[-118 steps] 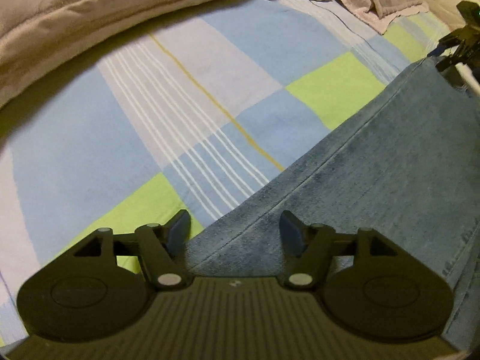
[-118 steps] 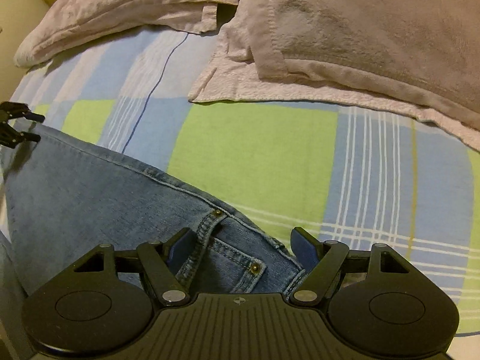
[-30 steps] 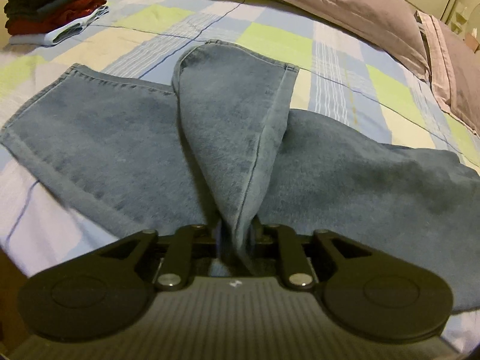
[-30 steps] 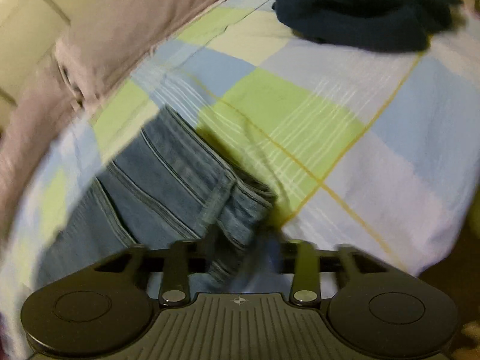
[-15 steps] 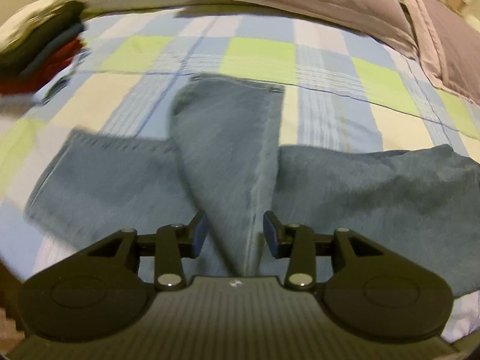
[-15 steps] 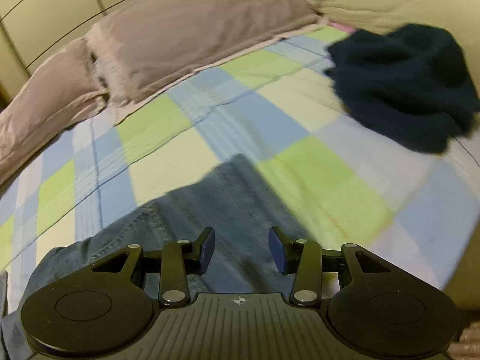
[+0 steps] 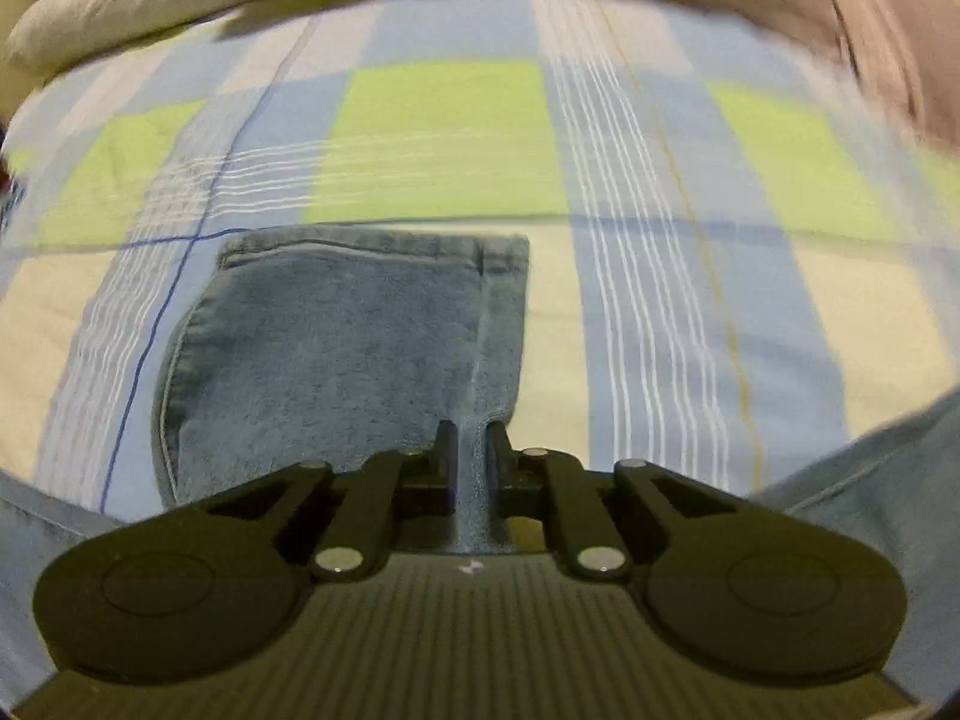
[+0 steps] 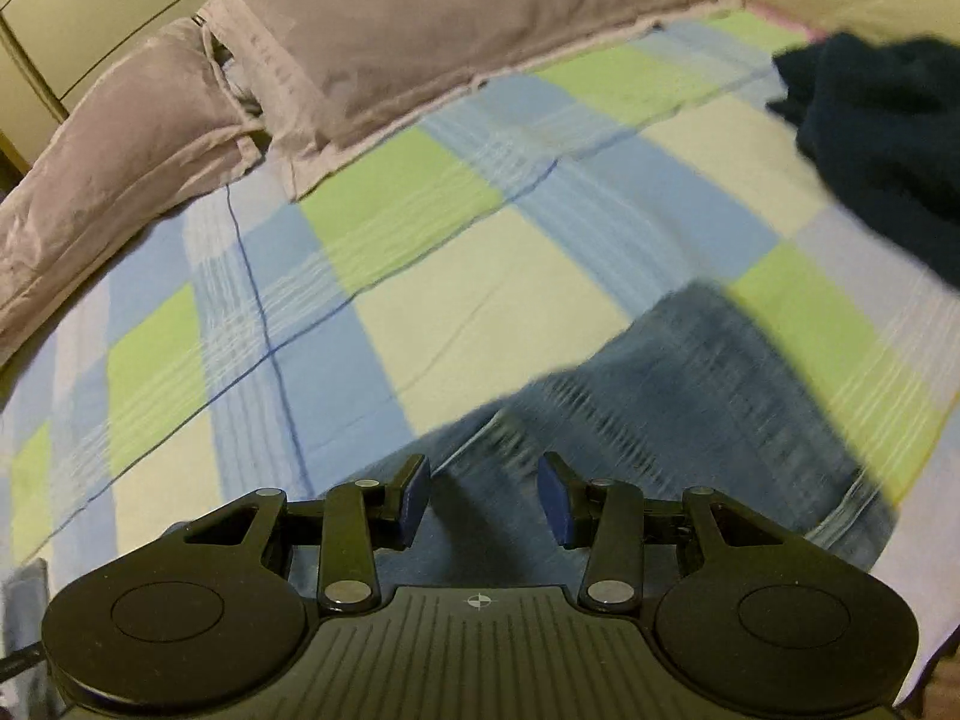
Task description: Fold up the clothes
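On the checked bed sheet point(image 7: 444, 138), the jeans point(image 7: 336, 348) lie with one leg end turned out toward the pillows point(image 8: 456, 18), its hem flat. Left tongs point(image 7: 471, 450): nearly closed, pinching a raised ridge of denim near that leg's seam. Right tongs point(image 8: 483, 501): open, holding nothing, above blurred denim nearer the dark garment point(image 8: 882, 138). Judgement: folding is partway; the jeans are not yet a compact bundle, and the dark garment beyond them lies crumpled, unfolded.
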The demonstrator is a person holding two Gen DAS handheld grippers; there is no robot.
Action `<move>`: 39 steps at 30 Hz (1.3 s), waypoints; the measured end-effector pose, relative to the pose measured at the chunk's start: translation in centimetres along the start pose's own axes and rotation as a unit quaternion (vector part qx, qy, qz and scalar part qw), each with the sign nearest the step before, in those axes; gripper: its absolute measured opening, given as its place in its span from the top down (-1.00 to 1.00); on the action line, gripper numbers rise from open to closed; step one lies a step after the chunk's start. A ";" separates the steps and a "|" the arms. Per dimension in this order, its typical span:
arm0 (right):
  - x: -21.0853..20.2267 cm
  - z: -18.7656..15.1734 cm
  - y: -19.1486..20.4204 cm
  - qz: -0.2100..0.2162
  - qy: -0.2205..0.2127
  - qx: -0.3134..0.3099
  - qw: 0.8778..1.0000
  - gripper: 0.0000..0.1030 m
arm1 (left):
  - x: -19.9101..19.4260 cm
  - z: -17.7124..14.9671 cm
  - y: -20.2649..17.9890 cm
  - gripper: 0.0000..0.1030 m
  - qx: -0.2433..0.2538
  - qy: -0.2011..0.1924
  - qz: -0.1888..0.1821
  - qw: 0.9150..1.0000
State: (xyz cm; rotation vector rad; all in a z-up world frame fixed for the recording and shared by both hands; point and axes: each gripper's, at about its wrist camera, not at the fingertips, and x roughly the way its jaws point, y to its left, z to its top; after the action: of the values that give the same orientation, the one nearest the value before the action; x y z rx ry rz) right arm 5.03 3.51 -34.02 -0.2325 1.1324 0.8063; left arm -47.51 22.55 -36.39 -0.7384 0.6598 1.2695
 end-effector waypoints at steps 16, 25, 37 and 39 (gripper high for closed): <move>1.6 -3.8 3.5 -0.044 0.028 0.009 0.999 0.16 | -10.6 -15.5 23.2 0.77 -0.464 -0.063 0.005 0.883; 0.9 -4.8 3.5 -0.041 0.027 -0.001 0.999 0.16 | -10.1 -14.3 22.7 1.00 -0.402 -0.078 0.002 0.912; -3.5 -12.6 -1.0 0.162 0.083 0.177 0.967 0.16 | -10.1 -14.7 22.8 0.91 -0.390 -0.021 0.032 0.920; -3.8 -15.5 -1.9 0.199 0.120 0.238 0.943 0.16 | -10.2 -14.4 22.6 0.87 -0.384 -0.015 0.035 0.923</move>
State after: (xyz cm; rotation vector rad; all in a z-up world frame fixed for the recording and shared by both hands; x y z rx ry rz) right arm -5.42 -8.06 -37.90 0.3222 1.5986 0.8431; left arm -72.08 8.11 -39.86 -1.3380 0.1346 1.6153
